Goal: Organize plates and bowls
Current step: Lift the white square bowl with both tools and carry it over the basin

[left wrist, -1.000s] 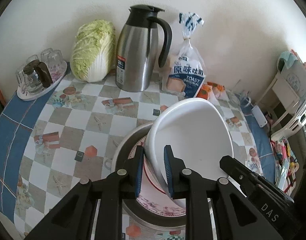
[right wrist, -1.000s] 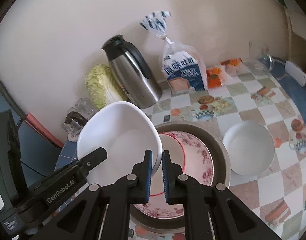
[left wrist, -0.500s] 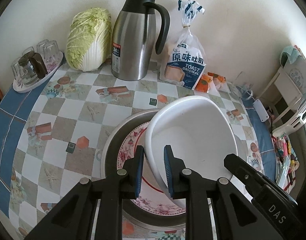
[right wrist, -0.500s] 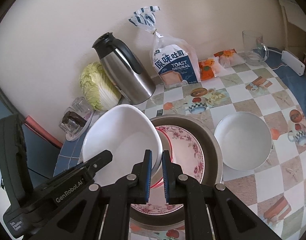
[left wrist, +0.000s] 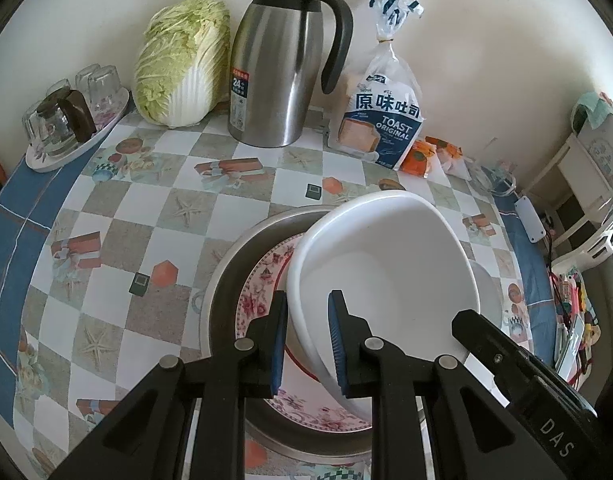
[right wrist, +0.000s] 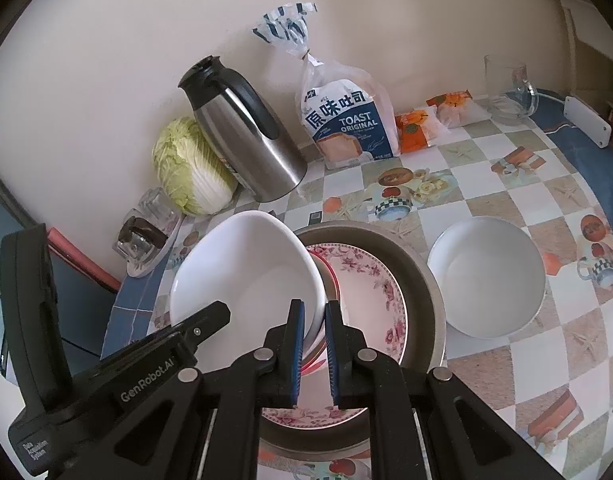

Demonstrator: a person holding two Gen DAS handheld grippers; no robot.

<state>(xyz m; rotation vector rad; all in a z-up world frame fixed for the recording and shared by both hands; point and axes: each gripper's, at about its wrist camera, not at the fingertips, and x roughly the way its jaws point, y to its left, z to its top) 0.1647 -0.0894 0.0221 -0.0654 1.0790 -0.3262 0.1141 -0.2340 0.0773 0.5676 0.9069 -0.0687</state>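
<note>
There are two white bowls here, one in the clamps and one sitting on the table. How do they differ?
The held white bowl is tilted steeply, its rim pinched by both the left gripper and the right gripper; the second white bowl sits level on the tablecloth, untouched. The held bowl hangs over the flowered plate in the metal basin; the second bowl rests beside that basin. Both are plain white, round and empty.

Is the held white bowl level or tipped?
Tipped: the white bowl is clamped at opposite rims by both grippers, its opening slanted above the floral plate.
</note>
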